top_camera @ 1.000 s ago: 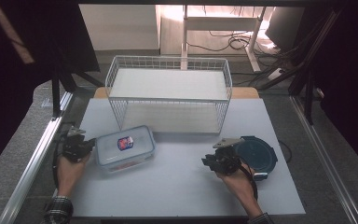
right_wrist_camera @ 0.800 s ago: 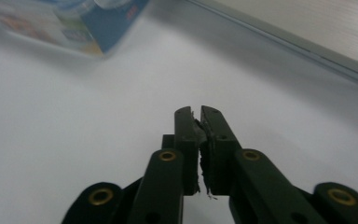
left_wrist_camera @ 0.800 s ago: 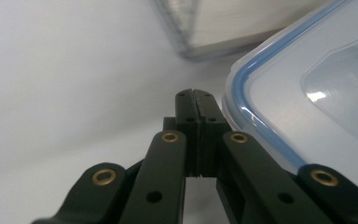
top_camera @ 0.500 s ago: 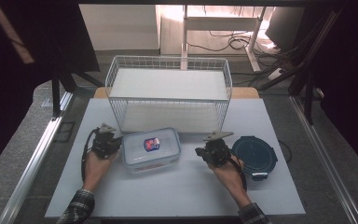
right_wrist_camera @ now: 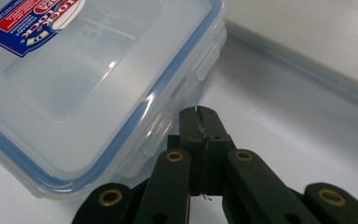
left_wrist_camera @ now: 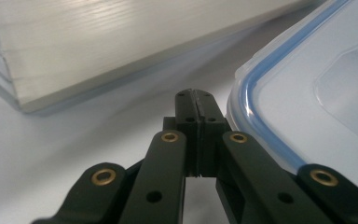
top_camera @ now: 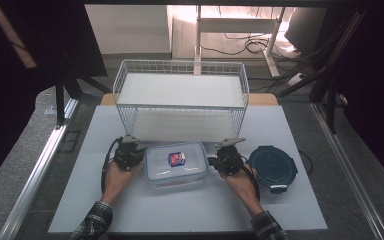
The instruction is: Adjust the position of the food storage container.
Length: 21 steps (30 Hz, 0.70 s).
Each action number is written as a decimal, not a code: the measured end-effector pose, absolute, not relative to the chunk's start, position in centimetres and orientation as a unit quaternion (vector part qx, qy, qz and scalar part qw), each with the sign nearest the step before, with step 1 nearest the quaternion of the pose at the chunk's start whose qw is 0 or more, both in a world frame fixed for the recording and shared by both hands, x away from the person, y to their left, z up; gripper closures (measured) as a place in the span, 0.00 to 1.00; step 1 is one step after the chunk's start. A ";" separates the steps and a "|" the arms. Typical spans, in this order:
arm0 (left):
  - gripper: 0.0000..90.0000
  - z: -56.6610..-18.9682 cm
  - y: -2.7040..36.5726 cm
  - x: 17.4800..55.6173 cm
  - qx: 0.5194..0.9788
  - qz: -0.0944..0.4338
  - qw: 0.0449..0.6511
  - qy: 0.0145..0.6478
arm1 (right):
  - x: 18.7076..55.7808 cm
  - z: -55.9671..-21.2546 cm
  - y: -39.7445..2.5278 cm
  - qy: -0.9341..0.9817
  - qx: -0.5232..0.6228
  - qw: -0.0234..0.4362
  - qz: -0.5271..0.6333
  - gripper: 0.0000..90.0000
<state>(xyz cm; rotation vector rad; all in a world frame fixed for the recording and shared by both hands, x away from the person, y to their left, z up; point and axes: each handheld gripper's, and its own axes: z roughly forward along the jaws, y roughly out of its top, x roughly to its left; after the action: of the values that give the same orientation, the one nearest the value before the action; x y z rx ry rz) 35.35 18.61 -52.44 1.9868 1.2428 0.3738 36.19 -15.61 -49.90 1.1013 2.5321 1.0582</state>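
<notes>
A person's two forearms in plaid sleeves reach up from the bottom edge onto a white table (top_camera: 190,215), each hand wrapped around a black handheld gripper. The left gripper (top_camera: 128,151) sits just beside the left short end of a clear plastic food container (top_camera: 176,164); the right gripper (top_camera: 226,156) sits just beside its right short end, so the two flank it. Both pairs of jaws are pressed fully together with nothing between them. The container lies flat near the middle of the table, its long axis running left to right, with a blue-sealed snap lid and a red and blue label on top. In the left gripper view the closed tips rest against or just beside the lid's rounded corner; actual contact is hard to judge. In the right gripper view the tips lie next to a side latch. Behind the container stands a white wire basket (top_camera: 180,82). A round dark blue lidded container (top_camera: 273,167) rests just right of the right hand. The person's upper arms are cut off by the frame.
</notes>
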 end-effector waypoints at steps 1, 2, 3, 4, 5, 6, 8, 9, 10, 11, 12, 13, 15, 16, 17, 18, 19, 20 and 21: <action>1.00 -52.4 18.5 35.2 0.777 0.143 0.376 0.484 | 35.5 -49.7 -15.8 0.855 0.373 0.091 0.348 1.00; 1.00 -52.4 18.4 35.0 0.778 0.140 0.377 0.483 | 35.5 -49.7 -15.8 0.855 0.373 0.091 0.348 1.00; 1.00 -52.4 18.3 34.8 0.779 0.138 0.377 0.482 | 35.1 -49.6 -15.9 0.857 0.373 0.090 0.344 1.00; 1.00 -52.4 18.2 34.6 0.780 0.135 0.378 0.481 | 34.7 -49.6 -16.0 0.858 0.372 0.089 0.342 1.00; 1.00 -52.4 18.1 34.4 0.781 0.132 0.379 0.478 | 34.3 -49.5 -16.1 0.860 0.372 0.090 0.338 1.00; 1.00 -52.4 17.9 34.2 0.783 0.130 0.380 0.476 | 33.8 -49.5 -16.2 0.860 0.374 0.090 0.335 1.00; 1.00 -52.3 17.6 33.6 0.787 0.129 0.378 0.471 | 32.9 -49.3 -16.3 0.861 0.379 0.095 0.325 1.00; 1.00 -52.3 17.4 33.3 0.789 0.127 0.378 0.468 | 32.4 -49.2 -16.3 0.864 0.377 0.100 0.320 1.00; 1.00 -52.3 17.1 32.9 0.791 0.125 0.378 0.465 | 31.6 -49.2 -16.6 0.865 0.374 0.106 0.316 1.00; 1.00 -52.3 17.1 32.9 0.791 0.125 0.378 0.465 | 31.6 -49.2 -16.6 0.865 0.374 0.106 0.316 1.00; 1.00 -52.3 16.9 32.7 0.792 0.123 0.378 0.463 | 31.3 -49.2 -16.7 0.865 0.375 0.105 0.315 1.00; 1.00 -52.2 16.8 32.5 0.794 0.120 0.378 0.462 | 30.9 -49.1 -16.9 0.866 0.374 0.105 0.314 1.00; 1.00 -52.2 16.4 32.3 0.795 0.117 0.378 0.460 | 30.3 -49.1 -17.2 0.865 0.378 0.106 0.313 1.00; 1.00 -52.2 16.1 32.2 0.796 0.116 0.379 0.458 | 29.9 -49.1 -17.4 0.866 0.377 0.107 0.311 1.00; 1.00 -52.2 15.9 32.1 0.797 0.115 0.379 0.456 | 29.6 -49.0 -17.6 0.866 0.377 0.107 0.310 1.00; 1.00 -52.2 15.7 32.0 0.798 0.113 0.380 0.454 | 29.2 -49.0 -17.8 0.867 0.376 0.109 0.308 1.00; 1.00 -52.2 15.5 31.9 0.799 0.112 0.380 0.451 | 28.9 -49.0 -18.0 0.867 0.376 0.110 0.308 1.00; 1.00 -52.2 15.3 31.8 0.801 0.111 0.381 0.448 | 28.5 -49.0 -18.3 0.867 0.377 0.114 0.306 1.00; 1.00 -52.2 15.3 31.7 0.804 0.110 0.380 0.443 | 28.5 -49.0 -18.3 0.867 0.377 0.114 0.306 1.00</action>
<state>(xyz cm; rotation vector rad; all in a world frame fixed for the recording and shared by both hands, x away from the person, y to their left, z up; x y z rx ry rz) 31.75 15.28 -52.17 2.0540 1.1325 0.2817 28.52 -18.34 -48.96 1.1060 2.5416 0.8977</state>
